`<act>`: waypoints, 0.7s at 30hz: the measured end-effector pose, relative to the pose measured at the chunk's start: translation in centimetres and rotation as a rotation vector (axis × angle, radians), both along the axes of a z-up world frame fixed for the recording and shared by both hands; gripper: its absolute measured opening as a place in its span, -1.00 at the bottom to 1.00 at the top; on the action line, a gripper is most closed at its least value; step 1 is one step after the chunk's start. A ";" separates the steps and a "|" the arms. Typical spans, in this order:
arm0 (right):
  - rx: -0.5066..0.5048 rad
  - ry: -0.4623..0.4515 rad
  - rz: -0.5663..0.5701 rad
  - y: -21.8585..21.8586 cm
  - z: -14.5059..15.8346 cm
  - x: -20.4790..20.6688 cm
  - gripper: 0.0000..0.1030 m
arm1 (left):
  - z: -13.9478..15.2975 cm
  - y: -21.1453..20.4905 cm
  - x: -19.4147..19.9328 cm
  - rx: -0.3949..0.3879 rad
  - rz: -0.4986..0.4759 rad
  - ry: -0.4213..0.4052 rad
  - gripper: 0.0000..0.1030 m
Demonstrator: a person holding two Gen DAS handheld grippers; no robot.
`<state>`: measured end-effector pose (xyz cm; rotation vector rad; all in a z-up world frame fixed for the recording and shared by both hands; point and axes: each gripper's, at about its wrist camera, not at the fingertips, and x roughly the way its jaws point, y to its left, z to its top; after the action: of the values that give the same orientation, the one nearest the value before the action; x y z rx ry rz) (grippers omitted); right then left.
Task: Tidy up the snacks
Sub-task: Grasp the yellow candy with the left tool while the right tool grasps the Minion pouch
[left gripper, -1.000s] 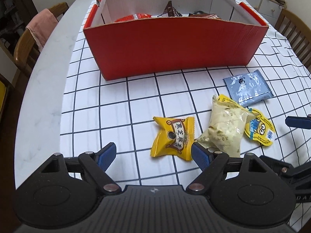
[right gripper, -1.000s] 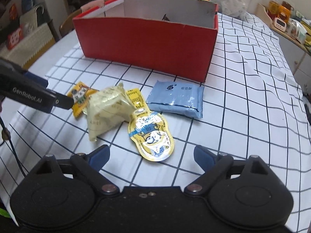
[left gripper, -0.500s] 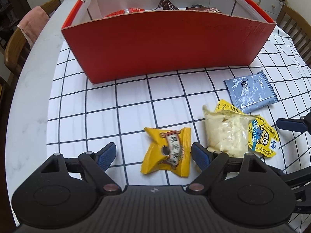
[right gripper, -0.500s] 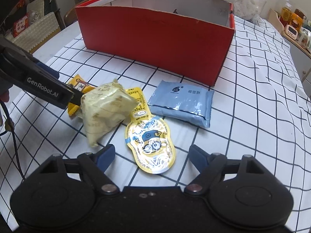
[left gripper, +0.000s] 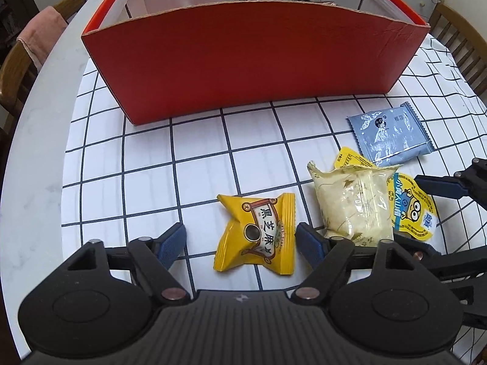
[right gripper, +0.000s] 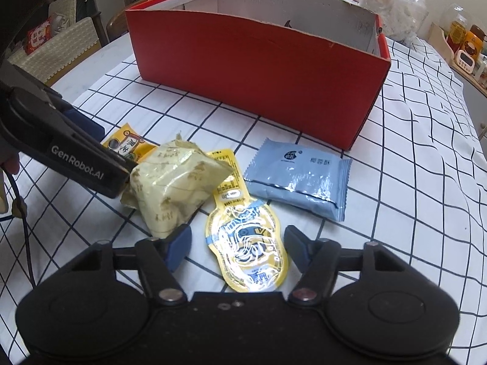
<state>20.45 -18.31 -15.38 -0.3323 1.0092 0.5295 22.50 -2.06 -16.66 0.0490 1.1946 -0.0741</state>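
Note:
My left gripper (left gripper: 240,238) is open with its jaws on either side of a yellow candy packet (left gripper: 258,232) that lies on the checked cloth. My right gripper (right gripper: 239,243) is open around a yellow cartoon pouch (right gripper: 248,243). A pale yellow pastry pack (left gripper: 353,203) lies between them, partly on the pouch (left gripper: 414,210); it also shows in the right wrist view (right gripper: 173,182). A blue packet (left gripper: 389,135) (right gripper: 298,179) lies further right. The red box (left gripper: 252,60) (right gripper: 258,70) stands behind and holds several snacks.
The checked tablecloth (left gripper: 146,158) covers a white round table (left gripper: 33,140). Wooden chairs (left gripper: 18,57) stand at the left and right. Jars and a plastic bag (right gripper: 395,9) sit behind the box on the right.
Both grippers have moved forward and down. The yellow candy packet now sits between the left jaws and the cartoon pouch between the right jaws. The snacks have not moved.

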 end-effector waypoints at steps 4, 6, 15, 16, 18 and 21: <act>0.003 -0.010 -0.016 -0.1 0.1 -0.1 0.04 | 0.5 0.3 -0.2 -0.018 0.003 -0.009 0.11; 0.004 -0.010 -0.031 -0.2 0.1 -0.1 0.03 | 0.6 0.4 -0.3 -0.018 0.005 -0.011 -0.04; 0.018 -0.010 -0.117 -0.8 0.4 -1.2 0.01 | 0.7 1.3 -1.8 -0.047 0.037 0.002 -0.08; 0.024 -0.008 -0.129 -1.0 0.6 -1.4 0.01 | 0.8 1.4 -2.0 -0.047 0.039 0.004 -0.08; 0.037 -0.008 -0.154 -1.5 0.9 -1.8 0.01 | 0.9 1.6 -2.5 -0.049 0.042 0.004 -0.08; 0.058 -0.003 -0.187 -2.1 1.4 -2.5 0.01 | 1.1 1.9 -3.3 -0.055 0.049 0.004 -0.08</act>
<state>17.96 -20.38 -13.99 -0.1843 1.0083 0.3879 19.16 -0.18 -15.57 -0.0291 1.1961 -0.0641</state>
